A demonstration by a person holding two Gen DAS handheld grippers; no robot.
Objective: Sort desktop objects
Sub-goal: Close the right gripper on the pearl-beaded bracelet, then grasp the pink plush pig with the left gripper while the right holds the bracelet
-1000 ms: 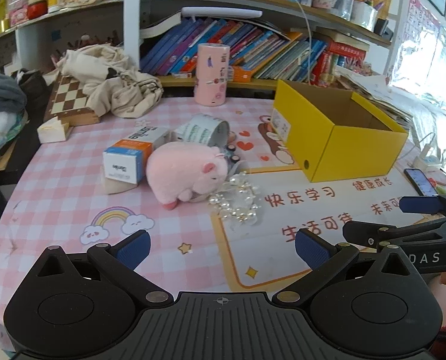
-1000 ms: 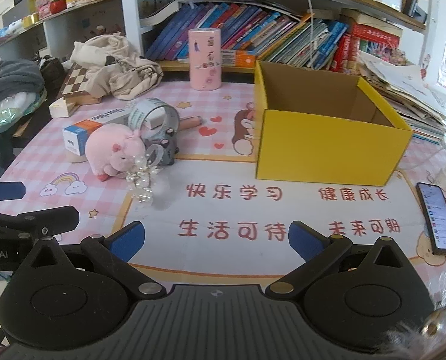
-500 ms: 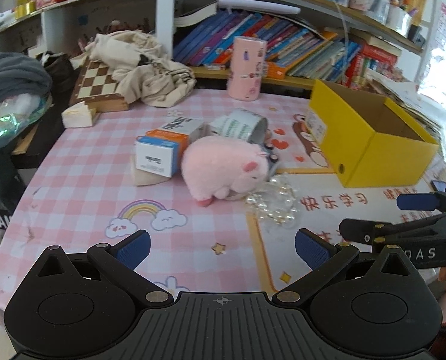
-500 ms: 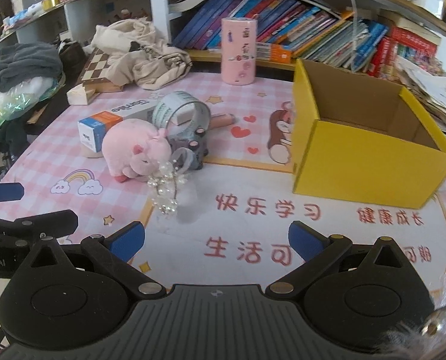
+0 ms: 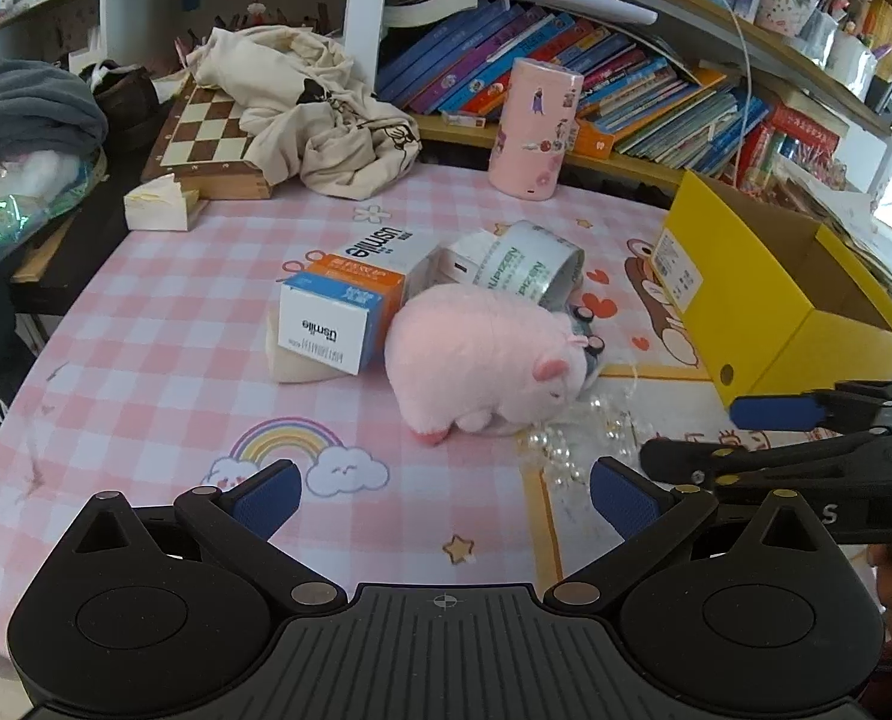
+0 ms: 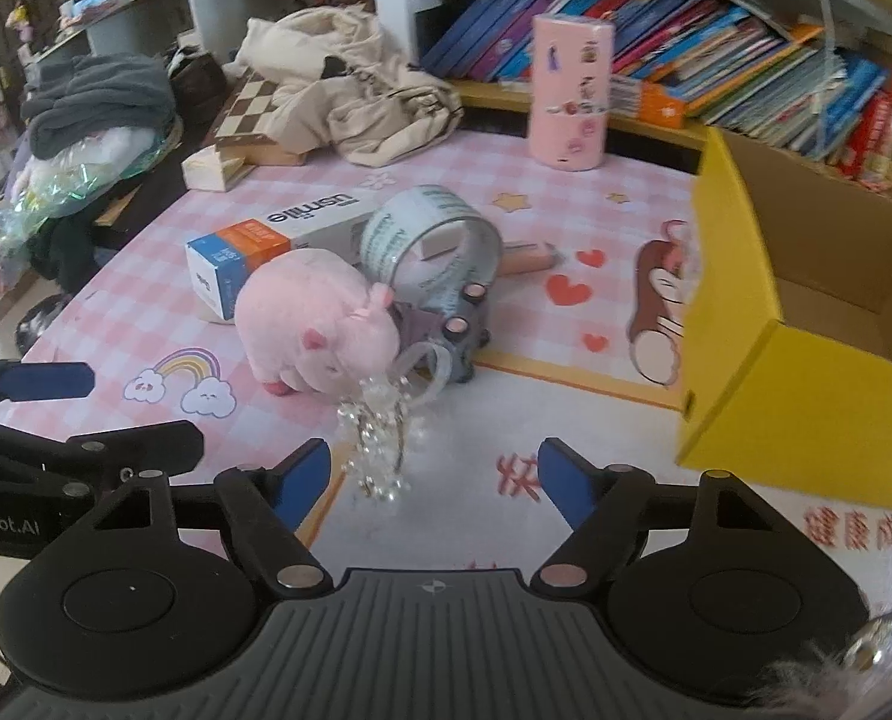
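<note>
My left gripper [image 5: 443,495] is spread wide and empty; my right gripper [image 6: 434,477] is likewise agape, with the bead string [image 6: 380,438] just ahead at eleven o'clock. The pink plush pig [image 6: 317,321] touches those beads, the yellow box [image 6: 805,360] standing at two o'clock.

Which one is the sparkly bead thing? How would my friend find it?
Start at the big yellow box on the pink checked table. Look left to the pink plush pig. The bead string lies right at the pig's nose, a heap of clear, shiny beads. Everything else around it is soft, cardboard or tape.
</note>
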